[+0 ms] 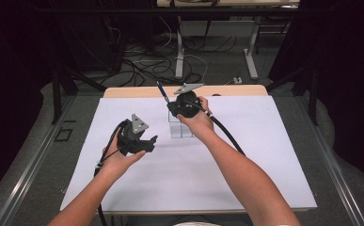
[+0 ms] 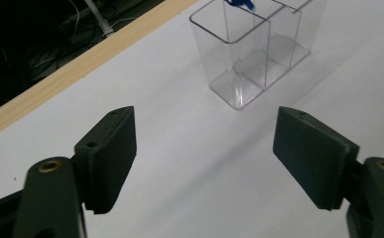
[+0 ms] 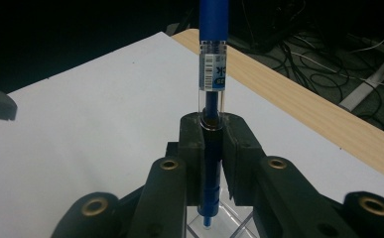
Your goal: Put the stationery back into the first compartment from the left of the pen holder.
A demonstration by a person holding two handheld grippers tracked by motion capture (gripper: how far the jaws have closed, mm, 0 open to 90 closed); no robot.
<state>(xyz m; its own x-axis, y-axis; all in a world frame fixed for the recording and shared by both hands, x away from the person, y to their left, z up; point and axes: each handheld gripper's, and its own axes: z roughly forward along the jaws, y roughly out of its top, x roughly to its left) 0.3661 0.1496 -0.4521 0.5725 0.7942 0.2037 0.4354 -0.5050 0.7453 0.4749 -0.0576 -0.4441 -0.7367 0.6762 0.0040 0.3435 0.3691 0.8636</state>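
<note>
Two bare forearms reach in from the table's near edge over a white sheet (image 1: 245, 165). Left of centre, the left gripper (image 1: 144, 141) hovers, its jaws spread wide and empty. Toward the far edge, the right gripper (image 1: 176, 107) is clamped on a blue pen (image 3: 212, 64), held upright, its tip just above a clear divided plastic holder (image 2: 251, 49) standing on the sheet.

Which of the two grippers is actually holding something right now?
The right gripper, over the clear holder: its jaws are shut on a blue pen held upright. The left gripper is empty, jaws wide open above the white tabletop.
</note>
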